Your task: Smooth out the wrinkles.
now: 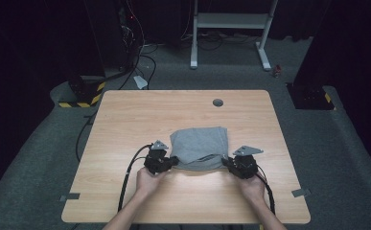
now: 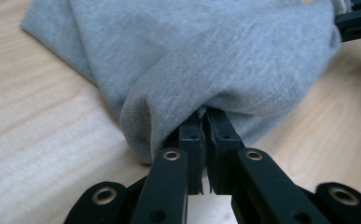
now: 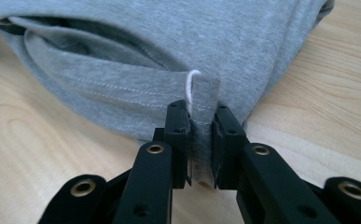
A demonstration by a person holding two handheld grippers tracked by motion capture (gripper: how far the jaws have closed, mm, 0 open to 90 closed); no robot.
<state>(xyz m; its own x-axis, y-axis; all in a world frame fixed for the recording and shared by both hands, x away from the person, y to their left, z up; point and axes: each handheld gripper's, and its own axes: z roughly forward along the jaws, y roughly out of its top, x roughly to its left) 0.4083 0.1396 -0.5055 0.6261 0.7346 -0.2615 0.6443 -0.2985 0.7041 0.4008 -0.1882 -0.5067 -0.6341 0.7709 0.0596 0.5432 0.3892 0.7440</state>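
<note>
High view: we see the folded grey garment (image 1: 200,147) at mid-table (image 1: 125,115), its near corners pinched so the fold stays square. Left gripper view: the left gripper (image 2: 205,122) is clamped on a bunched edge. Right gripper view: the right gripper (image 3: 201,122) grips a doubled hem.

The folded cloth (image 1: 200,147) is plain grey with a white thread; the table (image 1: 125,120) is light wood-grain; both grippers are black.

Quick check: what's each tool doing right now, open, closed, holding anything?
Left tool: closed on the near left corner of the folded grey garment.
Right tool: closed, pinching a folded edge of the same garment.
</note>
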